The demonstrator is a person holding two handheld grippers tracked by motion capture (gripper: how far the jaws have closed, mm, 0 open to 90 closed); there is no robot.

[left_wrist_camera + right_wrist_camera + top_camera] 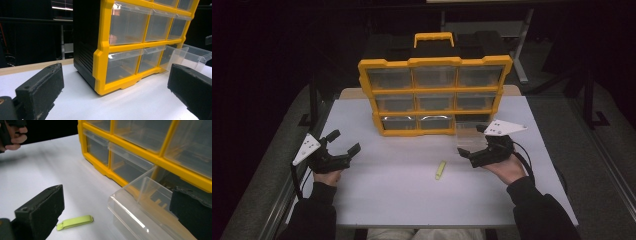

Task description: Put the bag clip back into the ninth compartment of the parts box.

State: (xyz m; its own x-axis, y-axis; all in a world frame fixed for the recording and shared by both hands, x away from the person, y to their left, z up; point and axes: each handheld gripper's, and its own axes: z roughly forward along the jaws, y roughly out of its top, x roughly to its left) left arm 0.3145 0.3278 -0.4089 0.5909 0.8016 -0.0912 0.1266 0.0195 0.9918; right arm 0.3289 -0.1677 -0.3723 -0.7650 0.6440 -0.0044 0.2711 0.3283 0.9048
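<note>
A yellow and black drawer cabinet [435, 95] stands upright at the top centre of the high view, at the far side of the white table [397, 195], with a yellow handle [434, 38] on top. It has three rows of three clear drawers. The bottom right drawer [473, 135] is pulled out toward the person and rests on the table in front of its slot.

The left gripper [346, 141] sits at the left middle of the high view, held in the person's left hand [328, 176], its jaws spread wide with nothing between them. In the left gripper view it looks at the cabinet's corner [100, 72].

The right gripper [471, 141] is at the right middle of the high view, held from below by the right hand [508, 169]. Its jaws are also wide and empty, just beside the pulled-out drawer [150, 212].

A small lime-green plastic piece [440, 170] lies flat on the table at the lower centre of the high view, between the two grippers and apart from both. In the right gripper view it lies at the lower left [75, 222], near the drawer's front.
</note>
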